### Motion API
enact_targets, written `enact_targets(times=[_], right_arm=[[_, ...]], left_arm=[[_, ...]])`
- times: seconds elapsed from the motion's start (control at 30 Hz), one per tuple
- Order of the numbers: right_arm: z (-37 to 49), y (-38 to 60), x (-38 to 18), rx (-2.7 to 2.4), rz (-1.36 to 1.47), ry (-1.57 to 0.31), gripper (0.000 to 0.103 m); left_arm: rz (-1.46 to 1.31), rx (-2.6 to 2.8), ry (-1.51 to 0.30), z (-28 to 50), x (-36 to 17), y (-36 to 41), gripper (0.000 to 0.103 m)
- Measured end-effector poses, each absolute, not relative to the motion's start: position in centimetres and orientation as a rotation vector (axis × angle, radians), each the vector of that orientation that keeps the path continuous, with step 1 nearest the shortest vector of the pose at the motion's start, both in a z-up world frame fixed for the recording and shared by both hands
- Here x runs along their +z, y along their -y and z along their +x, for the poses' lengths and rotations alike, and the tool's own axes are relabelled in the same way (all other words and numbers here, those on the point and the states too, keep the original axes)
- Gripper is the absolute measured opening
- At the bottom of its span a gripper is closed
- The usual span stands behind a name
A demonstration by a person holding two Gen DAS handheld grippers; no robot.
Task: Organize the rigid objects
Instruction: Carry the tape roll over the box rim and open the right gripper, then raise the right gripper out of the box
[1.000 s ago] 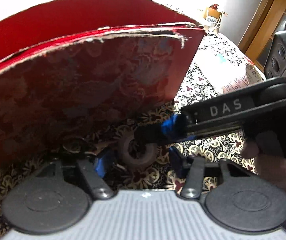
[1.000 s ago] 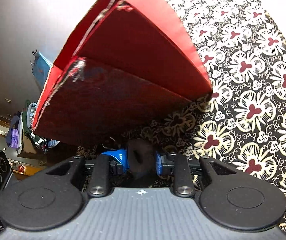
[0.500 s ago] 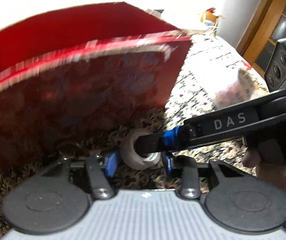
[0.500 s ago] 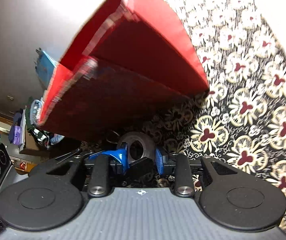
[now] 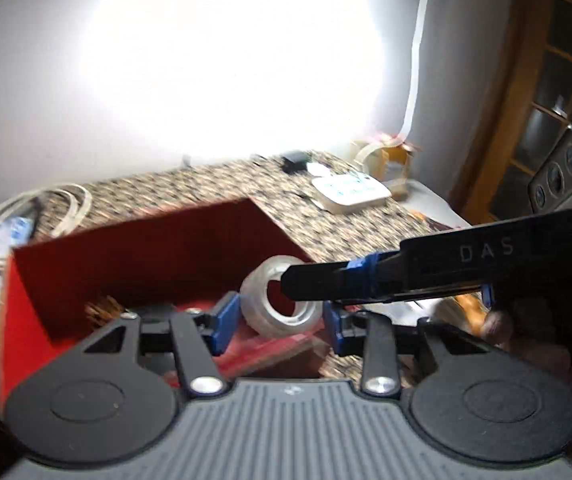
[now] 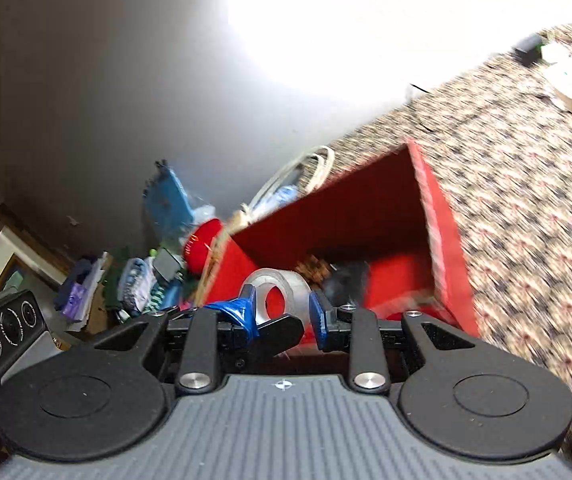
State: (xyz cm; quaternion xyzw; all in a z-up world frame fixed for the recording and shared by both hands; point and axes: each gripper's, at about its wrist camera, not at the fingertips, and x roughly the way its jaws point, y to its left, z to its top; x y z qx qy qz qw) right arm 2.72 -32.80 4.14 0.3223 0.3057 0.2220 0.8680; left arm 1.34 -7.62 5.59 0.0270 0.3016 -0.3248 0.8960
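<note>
Both tools have lifted the tape roll (image 5: pixel 280 302) above the red box (image 5: pixel 146 256): the right tool (image 6: pixel 282 314) pinches its wall, the left tool (image 5: pixel 282 320) brackets it at six o'clock, contact unclear. Thin grip could slip.

Left gripper (image 5: pixel 280 322): angled down, jaws just closed in, pads pressing tape roll (image 5: pixel 256 300) | Right gripper (image 6: pixel 282 312): angled down, jaws just eased wider, tape roll between pads, grip unclear | Right hand (image 5: pixel 501 324): wrapped on handle.
</note>
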Motion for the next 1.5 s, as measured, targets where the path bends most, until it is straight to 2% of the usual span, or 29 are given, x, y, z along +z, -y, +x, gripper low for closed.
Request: enact_targets(times=[0.13, 0.43, 0.57, 1.13, 1.4, 1.5], right_arm=[[6.4, 30.4, 3.7, 0.513, 0.626, -0.666, 0.012], [13.2, 24.8, 0.0, 0.582, 0.591, -0.882, 0.012], [14.3, 22.9, -1.0, 0.551, 0.541, -0.949, 0.015], [13.4, 24.7, -1.3, 0.446, 0.581, -0.880, 0.015], [9.7, 24.9, 0.6, 0.400, 0.479, -0.745, 0.016], [8.3, 25.0, 1.1, 0.384, 0.461, -0.708, 0.016]], left_arm=[[0.052, -0.587, -0.652, 4.0, 5.1, 6.0, 0.035], [0.032, -0.403, -0.817, 8.1, 0.7, 1.8, 0.035], [0.046, -0.355, -0.866, 9.0, -0.6, 1.5, 0.036], [0.089, -0.239, -0.889, 8.4, -0.4, 2.0, 0.037], [0.167, -0.169, -0.892, 6.8, 1.1, 3.3, 0.057], [0.181, -0.155, -0.885, 6.0, 1.7, 3.5, 0.060]])
